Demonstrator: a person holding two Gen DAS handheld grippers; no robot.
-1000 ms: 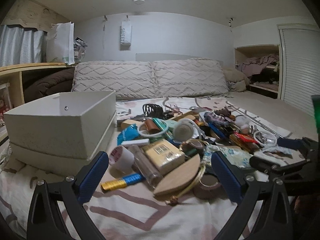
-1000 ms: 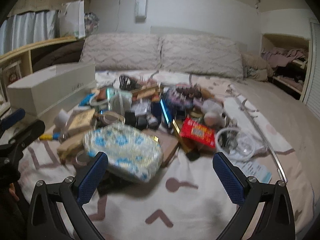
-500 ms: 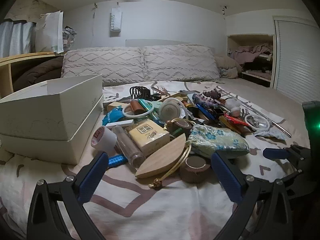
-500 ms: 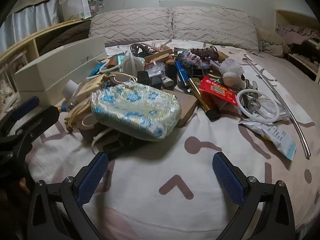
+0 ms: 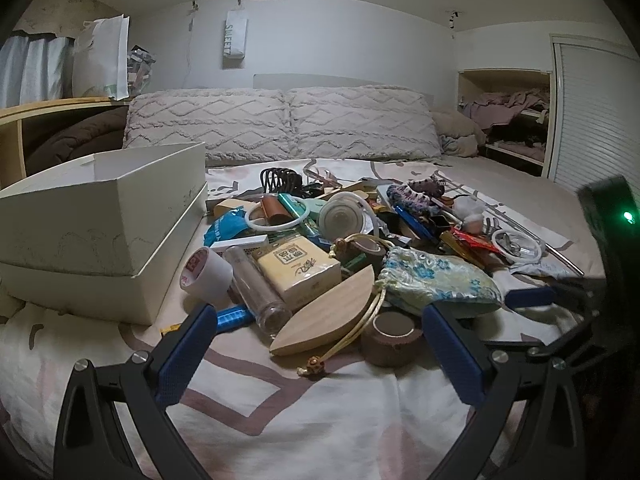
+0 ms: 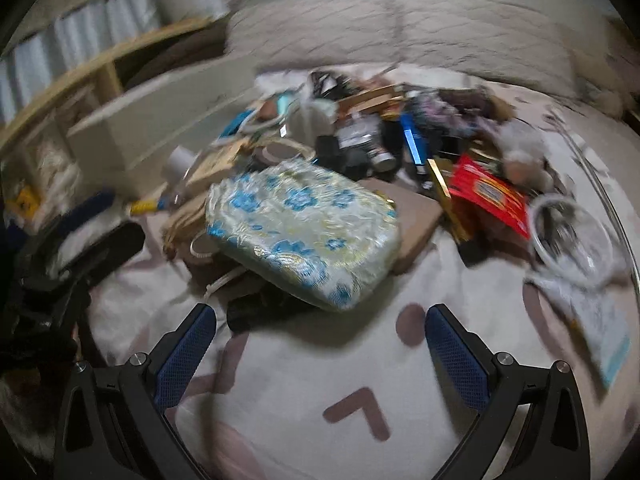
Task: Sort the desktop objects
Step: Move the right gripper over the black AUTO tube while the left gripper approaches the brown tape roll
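Observation:
A heap of small objects lies on the bed. In the left wrist view my left gripper (image 5: 320, 344) is open just short of a wooden leaf-shaped board (image 5: 326, 314), a brown tape roll (image 5: 390, 336) and a clear tube (image 5: 256, 286). A yellow tissue pack (image 5: 298, 268) and a white tape roll (image 5: 208, 274) lie behind. The blue-flowered brocade pouch (image 6: 302, 226) fills the blurred right wrist view, just beyond my open right gripper (image 6: 320, 344). A red packet (image 6: 488, 196) lies to its right. Nothing is held.
An open white box (image 5: 100, 216) stands at the heap's left on the patterned bedsheet (image 5: 300, 408). Pillows (image 5: 280, 128) line the headboard. A wooden shelf (image 5: 56, 108) runs along the left wall. A white ring with keys (image 6: 560, 228) and a paper packet (image 6: 600, 324) lie right.
Both grippers have closed in on the heap. The left now sits lower and nearer the wooden board; the right has moved toward the flowered pouch and is in motion, blurring its view.

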